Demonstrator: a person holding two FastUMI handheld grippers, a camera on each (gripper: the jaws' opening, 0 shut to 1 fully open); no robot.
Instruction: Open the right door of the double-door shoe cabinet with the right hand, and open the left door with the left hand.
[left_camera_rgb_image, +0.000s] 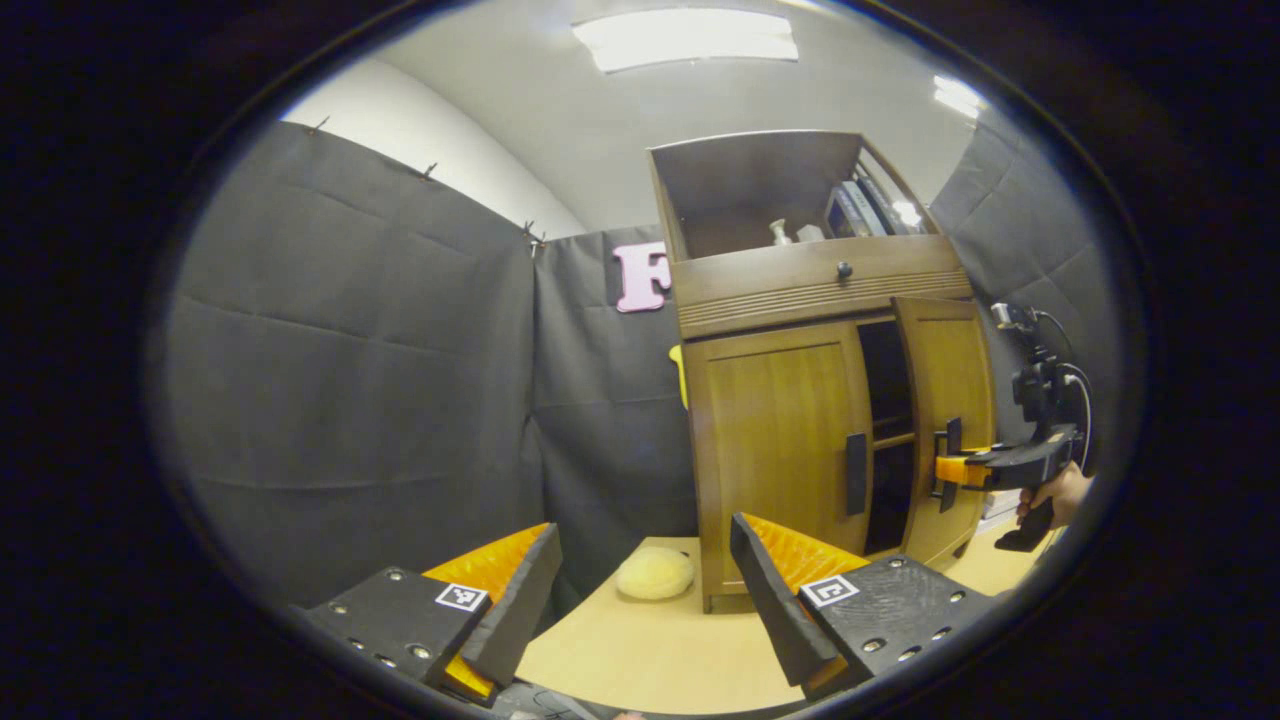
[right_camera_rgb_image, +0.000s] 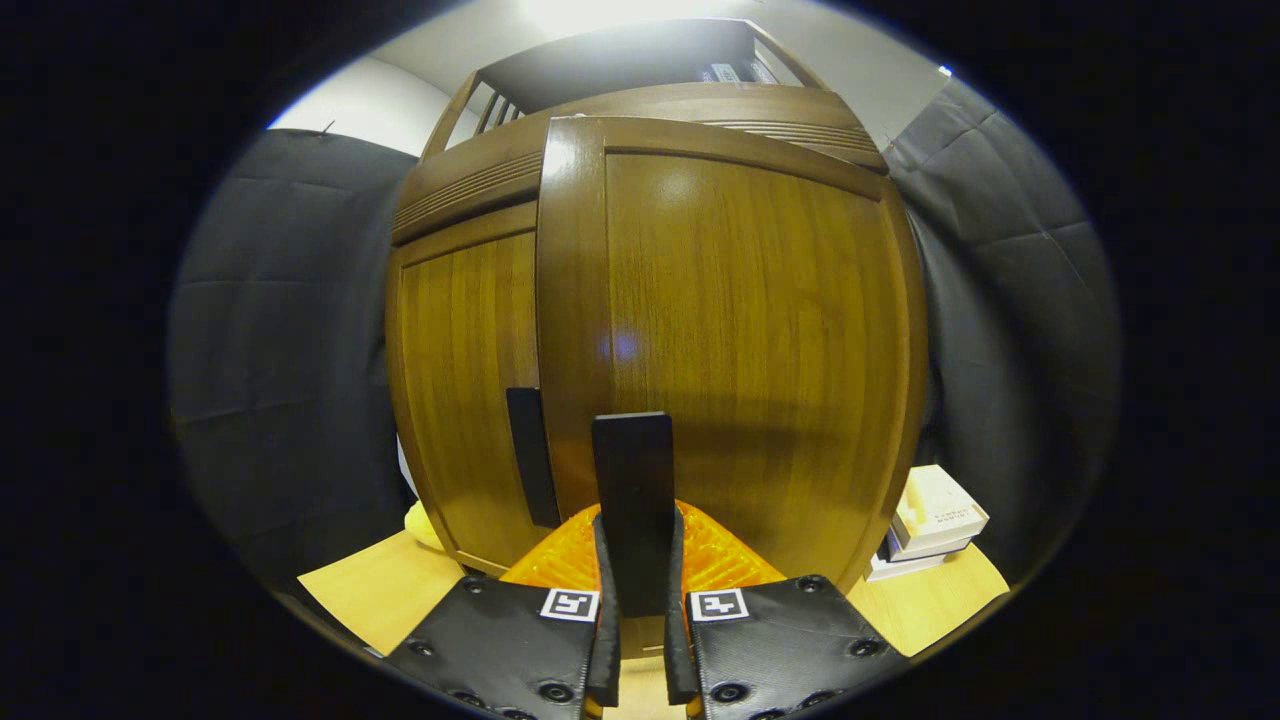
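Right gripper view: the right gripper (right_camera_rgb_image: 640, 560) is clamped on the dark handle (right_camera_rgb_image: 632, 500) of the right door (right_camera_rgb_image: 740, 340), both fingers pressing its sides.

Left gripper view shows the shoe cabinet (left_camera_rgb_image: 810, 280) standing on a pale tabletop (left_camera_rgb_image: 650, 650), its right door swung partly outward and the left door (left_camera_rgb_image: 775, 440) flat and closed with its own handle (left_camera_rgb_image: 856, 473) untouched. A hand (left_camera_rgb_image: 1050, 495) holds the right gripper level, reaching in from the right at handle height. The left gripper (left_camera_rgb_image: 640, 580) hangs low, well apart from the cabinet, fingers spread wide and holding nothing. A yellow sponge (left_camera_rgb_image: 655, 573) lies near the cabinet's foot.
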